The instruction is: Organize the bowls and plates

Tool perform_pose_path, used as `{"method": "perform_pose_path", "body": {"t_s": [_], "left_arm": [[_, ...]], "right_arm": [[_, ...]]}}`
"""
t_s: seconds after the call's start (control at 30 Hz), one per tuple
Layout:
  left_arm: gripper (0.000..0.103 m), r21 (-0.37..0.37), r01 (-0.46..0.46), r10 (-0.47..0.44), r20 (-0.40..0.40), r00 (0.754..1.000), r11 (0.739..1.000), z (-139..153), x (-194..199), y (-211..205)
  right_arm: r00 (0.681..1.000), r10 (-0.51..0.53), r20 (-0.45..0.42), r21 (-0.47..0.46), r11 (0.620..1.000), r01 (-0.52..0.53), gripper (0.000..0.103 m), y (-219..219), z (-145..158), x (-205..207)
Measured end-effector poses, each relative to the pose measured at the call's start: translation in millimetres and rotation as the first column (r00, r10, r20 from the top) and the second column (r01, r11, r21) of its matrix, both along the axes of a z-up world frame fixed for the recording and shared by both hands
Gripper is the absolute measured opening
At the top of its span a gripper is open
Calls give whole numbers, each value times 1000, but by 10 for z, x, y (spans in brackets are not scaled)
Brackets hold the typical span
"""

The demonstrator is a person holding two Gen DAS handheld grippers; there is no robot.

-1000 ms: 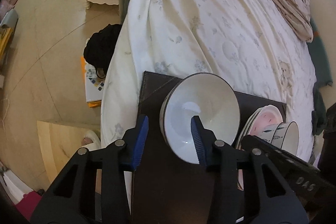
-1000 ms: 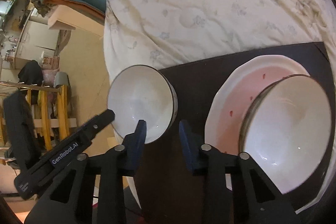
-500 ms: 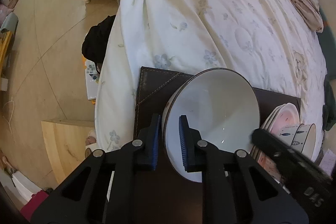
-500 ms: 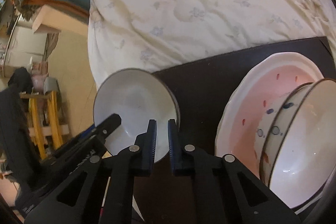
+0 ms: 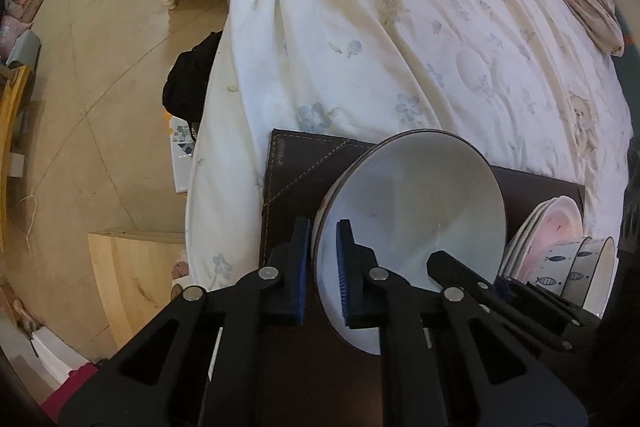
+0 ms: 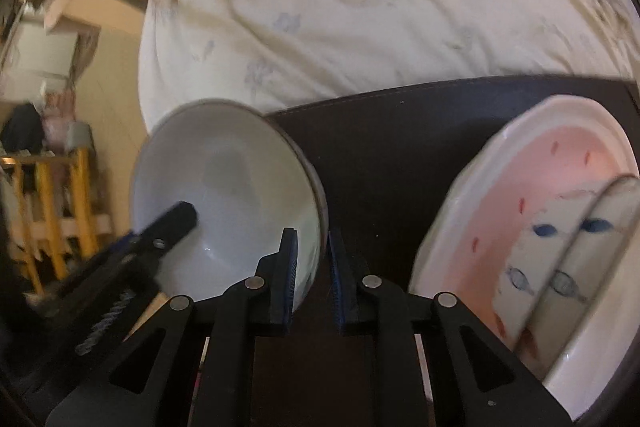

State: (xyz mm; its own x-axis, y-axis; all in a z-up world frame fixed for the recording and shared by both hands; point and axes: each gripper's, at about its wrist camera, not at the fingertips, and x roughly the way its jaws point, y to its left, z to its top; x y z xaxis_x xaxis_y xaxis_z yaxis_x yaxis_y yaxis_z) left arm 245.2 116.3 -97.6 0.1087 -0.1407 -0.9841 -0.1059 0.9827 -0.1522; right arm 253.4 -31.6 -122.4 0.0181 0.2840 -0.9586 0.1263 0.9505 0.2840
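Soft, even daylight is spread over the left wrist view, which is rendered sharp. The right wrist view is dimmer and smeared by motion blur, most strongly at its left edge. Both are bowed by fisheye distortion and ringed by black vignetting.

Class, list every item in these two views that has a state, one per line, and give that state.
White bowl: tilted, rim clamped on both sides.
Left gripper: shut on bowl rim.
Right gripper: shut on opposite rim.
Pink plate: lying on dark mat.
Fish-pattern bowls: nested, resting on plate.
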Motion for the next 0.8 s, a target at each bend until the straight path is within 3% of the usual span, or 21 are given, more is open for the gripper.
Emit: {"method": "perform_pose_path", "body": {"t_s": [0.27,0.57,0.8], "left_arm": [[9,-27,-10,11,67,998,1000,310,-42,57],[9,-44,21,-13,175,985,999,886,-295,-50],[9,-72,109,-85,281,956,991,1358,-517,-415]], "right_arm": [[997,33,67,-12,999,-33,15,48,91,-37],[985,52,167,28,998,-57,15,-77,677,-141],[965,46,258,34,998,-57,14,-400,1240,-286]]}}
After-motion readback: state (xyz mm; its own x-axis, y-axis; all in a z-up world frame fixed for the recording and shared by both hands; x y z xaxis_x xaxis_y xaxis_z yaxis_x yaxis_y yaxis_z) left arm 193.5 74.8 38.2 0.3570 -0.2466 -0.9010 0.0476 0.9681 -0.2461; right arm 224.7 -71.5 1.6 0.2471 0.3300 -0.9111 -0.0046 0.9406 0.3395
